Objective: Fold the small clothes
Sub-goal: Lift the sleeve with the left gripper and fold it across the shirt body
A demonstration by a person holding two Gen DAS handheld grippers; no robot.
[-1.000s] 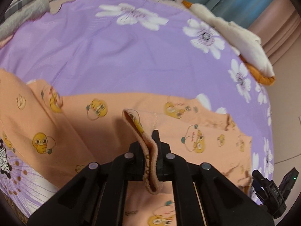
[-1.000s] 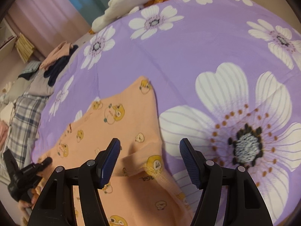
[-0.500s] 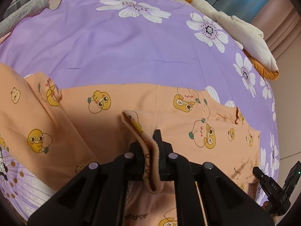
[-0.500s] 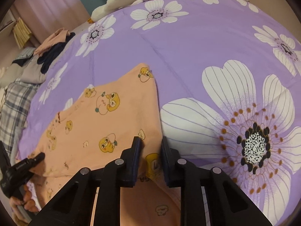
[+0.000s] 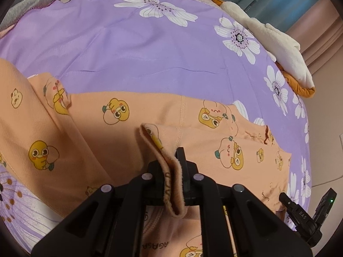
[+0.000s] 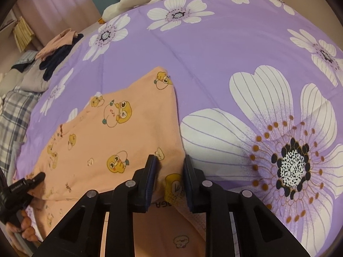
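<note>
Peach cotton patterned with cartoon ducks, the small garment (image 5: pixel 133 132) is spread on the purple flowered bedsheet (image 5: pixel 133 42). Its near hem is pinched in the closed left gripper (image 5: pixel 174 172), while the right gripper (image 6: pixel 169 173) is clamped on the right corner, seemingly so that the edge can be carried over evenly for a fold.

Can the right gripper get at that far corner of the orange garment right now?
Probably not as things stand: the right gripper is already shut on the near hem of the orange garment, so it would have to let go first. Nothing lies over the far corner.

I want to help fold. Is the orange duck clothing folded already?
Partly folded: the orange garment shows one layer doubled over another, edges pinched in both jaws.
</note>
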